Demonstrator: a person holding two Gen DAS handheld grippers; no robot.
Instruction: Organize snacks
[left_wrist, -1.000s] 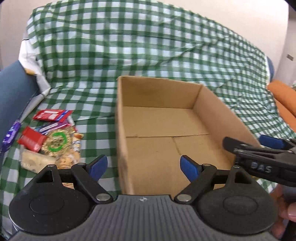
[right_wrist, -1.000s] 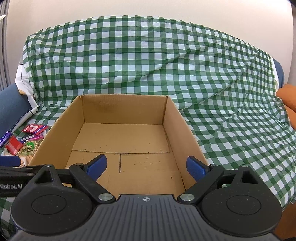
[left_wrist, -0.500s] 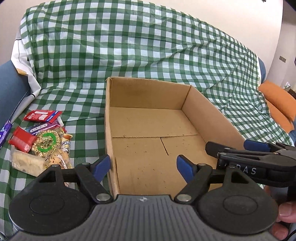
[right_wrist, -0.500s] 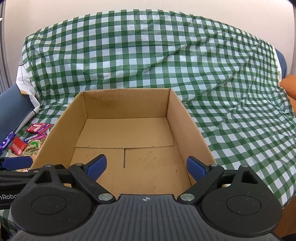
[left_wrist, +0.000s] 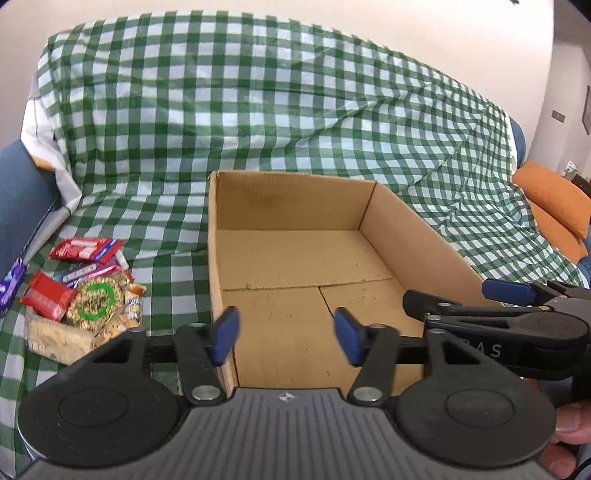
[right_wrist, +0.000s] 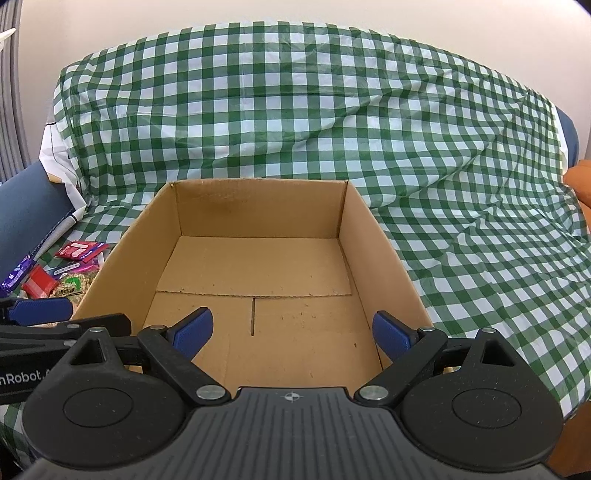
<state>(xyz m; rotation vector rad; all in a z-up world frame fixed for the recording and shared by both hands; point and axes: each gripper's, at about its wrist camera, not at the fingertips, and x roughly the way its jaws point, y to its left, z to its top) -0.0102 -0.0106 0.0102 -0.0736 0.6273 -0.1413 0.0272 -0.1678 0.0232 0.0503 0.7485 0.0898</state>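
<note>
The snacks (left_wrist: 79, 302) lie in a pile at nine o'clock of the empty box (left_wrist: 291, 206). The left claw (left_wrist: 284, 336), half open and holding nothing, has just been closing, so it should open wide again before reaching there. The right claw (right_wrist: 291, 330) waits open.

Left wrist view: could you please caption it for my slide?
Left gripper, its jaws just closing on nothing, over an empty cardboard box, snacks piled beside it.

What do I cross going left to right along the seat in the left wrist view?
Purple wrapper → snack pile → cardboard box → right gripper → orange cushion.
</note>
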